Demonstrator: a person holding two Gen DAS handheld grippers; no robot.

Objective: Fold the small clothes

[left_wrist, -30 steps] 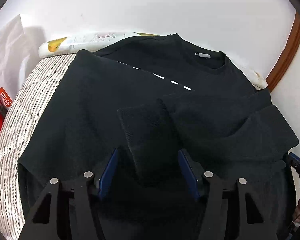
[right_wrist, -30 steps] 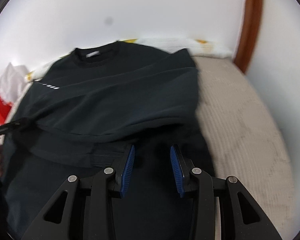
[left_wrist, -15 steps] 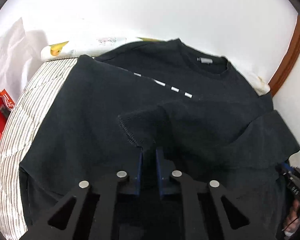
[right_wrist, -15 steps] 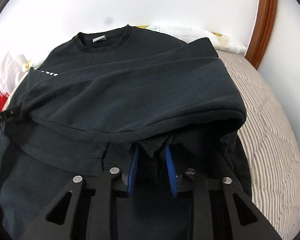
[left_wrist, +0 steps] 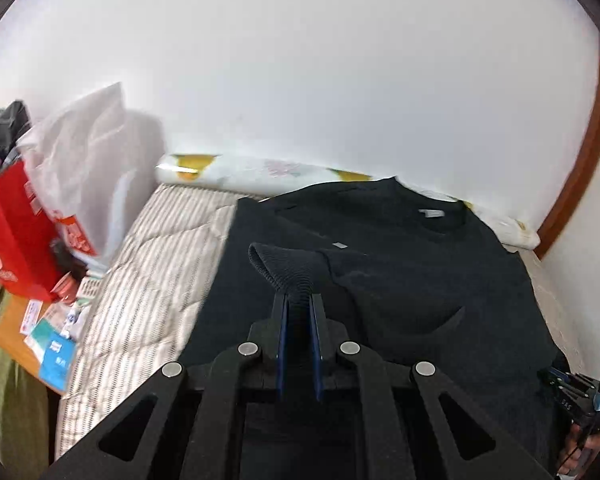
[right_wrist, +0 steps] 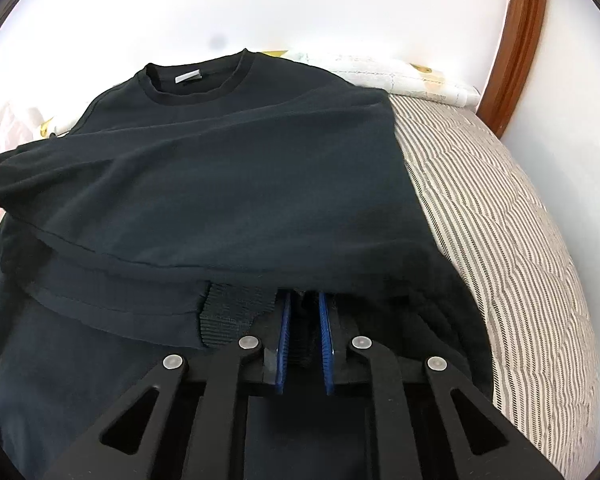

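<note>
A black long-sleeved sweatshirt lies on a striped mattress, collar toward the far wall. My left gripper is shut on a ribbed sleeve cuff and holds it raised above the shirt. In the right wrist view the sweatshirt fills the frame, its sleeves folded across the body. My right gripper is shut on the shirt's ribbed fabric, next to a ribbed cuff under a folded layer. The right gripper also shows at the left wrist view's lower right edge.
A red bag and a white plastic bag stand left of the mattress, with papers below them. A rolled floral cloth lies along the white wall. A brown wooden frame rises at the right.
Both grippers went from open to shut on the sweatshirt. The left one then lifted the cuff up and back, so its view now shows more wall and the bags.
</note>
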